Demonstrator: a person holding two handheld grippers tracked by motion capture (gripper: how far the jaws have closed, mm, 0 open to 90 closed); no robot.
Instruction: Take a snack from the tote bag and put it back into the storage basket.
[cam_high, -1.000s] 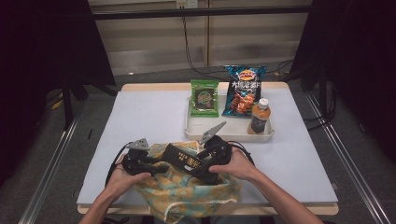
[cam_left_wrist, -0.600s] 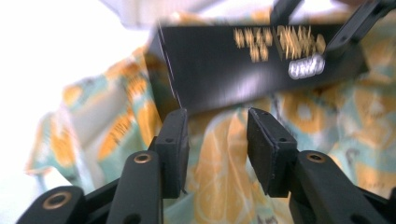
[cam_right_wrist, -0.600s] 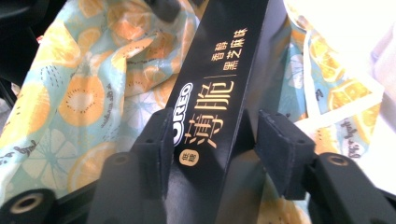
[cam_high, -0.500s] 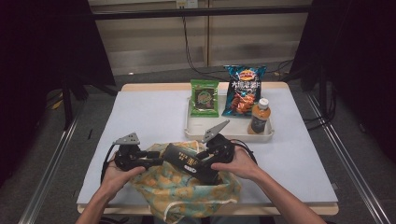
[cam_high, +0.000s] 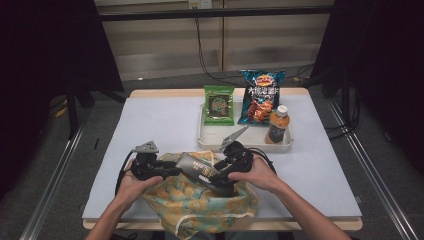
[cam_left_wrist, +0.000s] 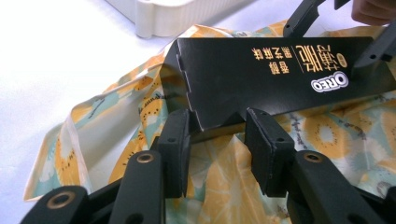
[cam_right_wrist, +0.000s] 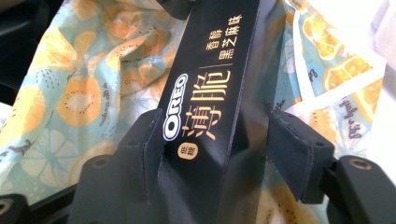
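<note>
A long black Oreo box hangs slanted over the mouth of a fruit-printed cloth bag at the table's front edge. My left gripper is shut on the box's left end; in the left gripper view its pads clamp the box by the end flap. My right gripper straddles the other end. Its jaws have just been opening, and in the right gripper view the box lies between them against the left pad, with a gap at the right pad.
A white tray stands behind the bag. It holds a green snack packet, a blue chips bag and a bottle of brown drink. Bare white tabletop lies on the left and right.
Both hands stay over the bag with the box between them. The left gripper shifted slightly left, then back.
</note>
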